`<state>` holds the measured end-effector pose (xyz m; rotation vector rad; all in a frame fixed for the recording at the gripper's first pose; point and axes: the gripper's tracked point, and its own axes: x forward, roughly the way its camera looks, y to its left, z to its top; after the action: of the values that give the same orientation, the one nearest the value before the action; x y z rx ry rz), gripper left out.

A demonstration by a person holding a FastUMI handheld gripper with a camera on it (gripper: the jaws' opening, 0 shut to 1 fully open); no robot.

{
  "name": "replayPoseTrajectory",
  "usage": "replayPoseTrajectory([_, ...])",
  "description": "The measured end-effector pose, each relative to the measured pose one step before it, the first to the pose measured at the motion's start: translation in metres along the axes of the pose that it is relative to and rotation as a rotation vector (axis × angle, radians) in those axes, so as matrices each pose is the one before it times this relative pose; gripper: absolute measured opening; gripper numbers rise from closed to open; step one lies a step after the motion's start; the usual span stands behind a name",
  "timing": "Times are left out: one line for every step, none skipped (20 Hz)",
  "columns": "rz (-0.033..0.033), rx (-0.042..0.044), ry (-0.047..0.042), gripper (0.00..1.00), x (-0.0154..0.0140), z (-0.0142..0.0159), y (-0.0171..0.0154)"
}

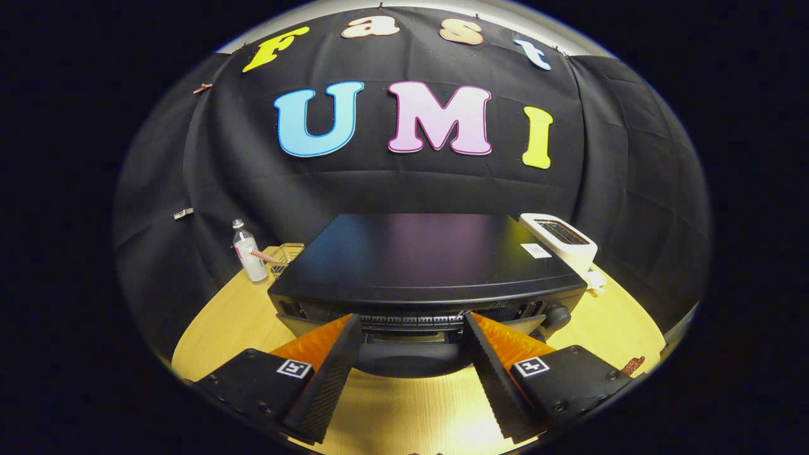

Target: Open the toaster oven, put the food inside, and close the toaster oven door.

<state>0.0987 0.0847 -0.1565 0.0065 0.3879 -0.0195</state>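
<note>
Two ribbed black fingers with orange backs, the gripper spread wide and grasping nothing, reach toward the toaster oven, a smooth matte black box (door tipped partly open, it seems) just ahead between them on the pale wooden bench. Left, a clear bottle; right, a white toaster near the far edge.
</note>
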Motion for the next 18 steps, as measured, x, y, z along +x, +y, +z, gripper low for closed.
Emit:
replayPoseTrajectory([0.00250,-0.00128,0.00274,0.99,-0.00371,-0.00422,-0.00030])
replayPoseTrajectory([0.00335,0.00001,-0.00395,1.00,-0.00464,-0.00294,-0.00046])
replayPoseTrajectory([0.00061,0.00309,0.00322,0.99,-0.00336,-0.00490,-0.00077])
replayPoseTrajectory([0.00000,0.00037,-0.00218,0.99,-0.00576,-0.00376,0.00040])
replayPoseTrajectory([0.00035,-0.00640,0.00533,0.99,-0.00442,-0.00463,0.00065])
replayPoseTrajectory([0.00203,-0.00326,0.00300,0.99,-0.00432,-0.00545,-0.00058])
replayPoseTrajectory([0.00368,-0.00379,0.00579,0.99,-0.00442,-0.00625,0.00022])
replayPoseTrajectory([0.00557,-0.00613,0.00218,0.99,-0.00514,-0.00529,0.00049])
replayPoseTrajectory([0.00696,-0.00554,0.00668,0.99,-0.00396,-0.00653,0.00025])
replayPoseTrajectory([0.00798,-0.00045,0.00856,0.99,-0.00415,-0.00734,-0.00098])
replayPoseTrajectory([0.01071,-0.00194,0.01320,0.99,-0.00367,-0.00886,0.00015])
replayPoseTrajectory([0.01297,-0.00753,0.01661,0.98,-0.00361,-0.00843,0.00209])
replayPoseTrajectory([0.00969,-0.01616,0.03385,0.98,-0.00233,-0.01356,-0.00037])
replayPoseTrajectory([0.01468,-0.01404,0.02102,0.98,-0.00586,-0.01144,0.00021])
replayPoseTrajectory([0.01342,-0.00913,0.01547,0.99,0.00033,-0.01142,0.00107])
replayPoseTrajectory([0.00867,-0.00671,0.03032,0.98,-0.00006,-0.01394,-0.00137])
replayPoseTrajectory([0.00772,-0.00234,0.02963,0.98,-0.00007,-0.01021,0.00111])
replayPoseTrajectory([0.00852,-0.00033,0.03134,0.98,0.00202,-0.01208,0.00015])
